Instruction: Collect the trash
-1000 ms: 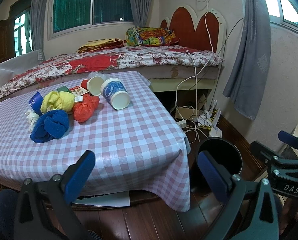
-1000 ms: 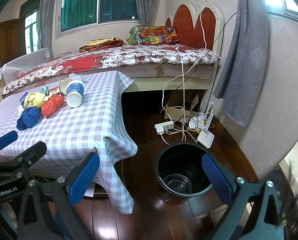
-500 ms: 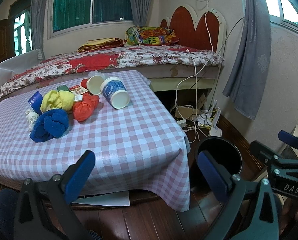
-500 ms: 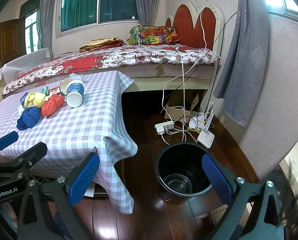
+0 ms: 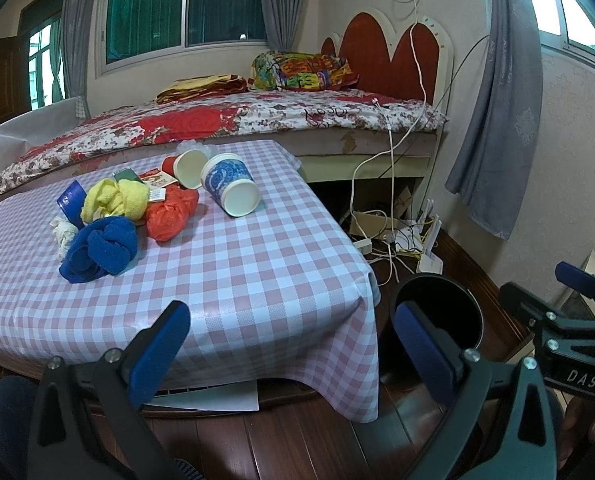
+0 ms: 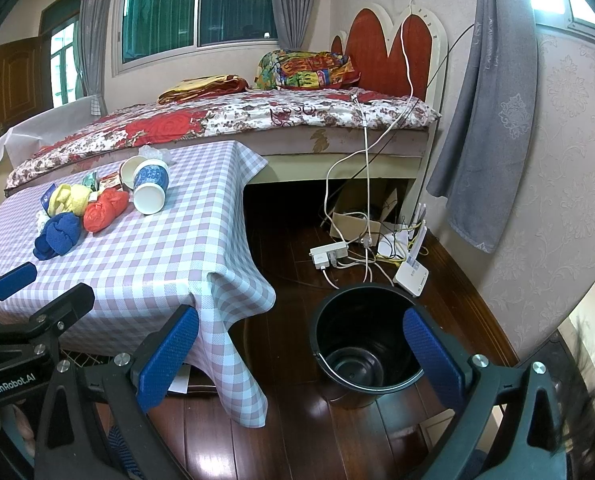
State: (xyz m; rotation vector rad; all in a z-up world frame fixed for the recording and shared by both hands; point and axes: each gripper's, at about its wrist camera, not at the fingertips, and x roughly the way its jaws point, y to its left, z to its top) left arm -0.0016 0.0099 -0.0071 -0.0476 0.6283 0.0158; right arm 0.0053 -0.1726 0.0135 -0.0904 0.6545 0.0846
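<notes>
Tablecloth [image 5: 237, 280] partly hides black bin [image 5: 449, 304] behind table corner.

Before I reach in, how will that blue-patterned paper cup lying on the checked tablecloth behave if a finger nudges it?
The blue-patterned paper cup lies on its side, so a nudge would probably roll it in a curve, since it tapers. It looks empty and thin-walled: likely light, and a hard squeeze may crush it. The tablecloth looks glossy, so it may also slide.

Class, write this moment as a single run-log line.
phase: not started | left gripper: open, empty | right gripper: open, empty | black bin: floor, empty | paper cups: tipped on table
</notes>
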